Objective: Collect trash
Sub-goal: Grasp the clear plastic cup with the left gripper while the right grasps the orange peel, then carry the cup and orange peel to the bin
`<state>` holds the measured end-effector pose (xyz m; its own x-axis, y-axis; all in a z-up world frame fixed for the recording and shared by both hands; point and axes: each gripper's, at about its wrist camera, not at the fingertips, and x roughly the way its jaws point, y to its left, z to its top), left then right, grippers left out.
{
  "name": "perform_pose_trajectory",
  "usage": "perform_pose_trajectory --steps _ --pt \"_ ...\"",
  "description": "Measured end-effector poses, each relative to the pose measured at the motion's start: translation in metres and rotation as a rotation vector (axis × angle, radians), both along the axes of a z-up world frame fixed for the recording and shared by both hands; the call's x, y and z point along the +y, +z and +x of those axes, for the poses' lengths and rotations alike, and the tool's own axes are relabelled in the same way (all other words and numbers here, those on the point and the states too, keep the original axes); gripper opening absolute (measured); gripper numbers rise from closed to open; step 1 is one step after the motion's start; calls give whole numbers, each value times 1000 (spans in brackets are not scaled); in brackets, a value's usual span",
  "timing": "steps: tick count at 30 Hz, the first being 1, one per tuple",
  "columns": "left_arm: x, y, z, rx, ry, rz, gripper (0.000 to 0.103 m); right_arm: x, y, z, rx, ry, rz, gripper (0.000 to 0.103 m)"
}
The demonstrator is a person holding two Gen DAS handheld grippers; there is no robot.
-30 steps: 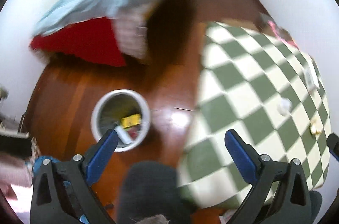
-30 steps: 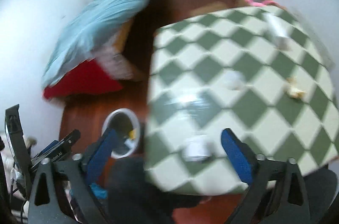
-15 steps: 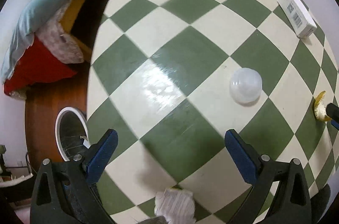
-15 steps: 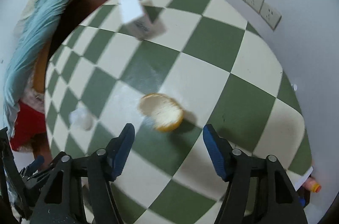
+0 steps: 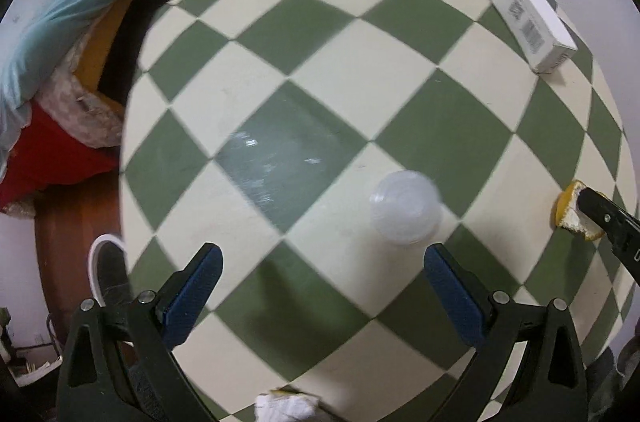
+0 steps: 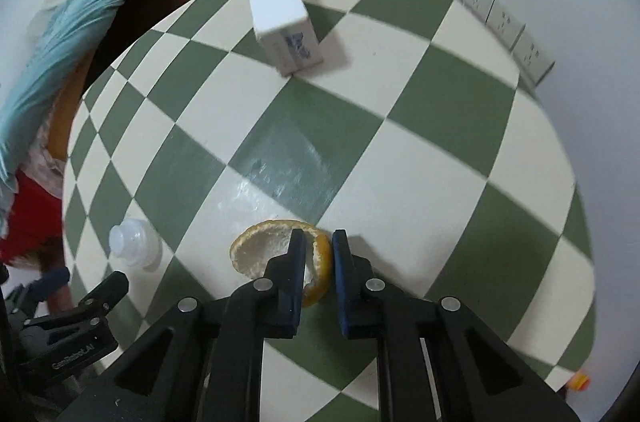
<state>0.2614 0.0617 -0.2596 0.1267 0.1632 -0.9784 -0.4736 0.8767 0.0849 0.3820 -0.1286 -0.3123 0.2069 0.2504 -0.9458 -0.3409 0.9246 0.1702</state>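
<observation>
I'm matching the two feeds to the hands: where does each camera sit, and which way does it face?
Left wrist: on the open left gripper, looking steeply down at the checkered table and plastic cup.
Right wrist: on the right gripper, facing down, pinching the orange peel.
Shared: table, cup, peel, white box.

Both grippers point steeply down at the tabletop. The left gripper (image 5: pixel 319 262) hangs with its blue-padded jaws spread wide and nothing between them. The right gripper (image 6: pixel 319 254) has its jaws drawn close together, pinching the rim of an orange peel (image 6: pixel 256 246) between the pads.
</observation>
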Motion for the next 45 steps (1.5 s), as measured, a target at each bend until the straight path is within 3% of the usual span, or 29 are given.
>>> perform_pose_trajectory --steps 3,5,7,10,19,27,36,45 --pt "-8 -4 9 -10 -26 -20 102 -9 0 8 3 -20 -12 14" --pt "-14 -6 16 -31 -47 -32 94 -12 -1 11 8 -25 -9 14" --pt "-19 -8 23 -30 -61 -29 68 -14 -1 12 15 -25 -5 14" --pt "-23 -8 26 -43 -55 -51 37 -17 -2 12 14 -23 -3 14" --pt "-36 9 13 -98 -62 0 37 -13 -2 8 -6 -14 -5 13" --pt "-31 55 -10 -202 -46 105 37 -2 19 -6 -66 20 -3 13" --pt "35 120 -59 -328 53 176 37 31 78 -34 -151 86 83 13" --pt "117 179 -157 -407 221 245 37 131 140 -92 -178 263 221 13"
